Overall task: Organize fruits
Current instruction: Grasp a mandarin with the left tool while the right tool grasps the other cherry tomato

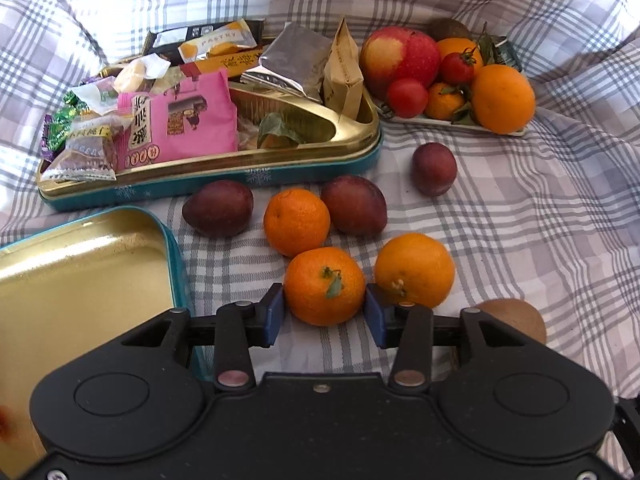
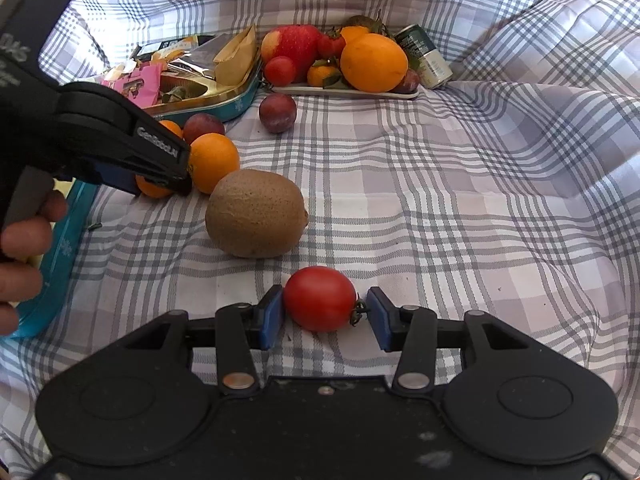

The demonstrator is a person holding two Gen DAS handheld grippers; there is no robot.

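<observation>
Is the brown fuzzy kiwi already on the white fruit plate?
No, the brown fuzzy kiwi lies on the checked cloth, well short of the white fruit plate.

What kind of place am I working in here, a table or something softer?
Probably a home, on a bed or sofa rather than a table: the grey plaid cloth is rumpled and rises in soft folds all round. On it stand an open tin of snacks and a plate of fruit, household things.

a rumpled grey-and-white checked cloth (image 2: 440,184) covers everything, brightly lit from above
</observation>
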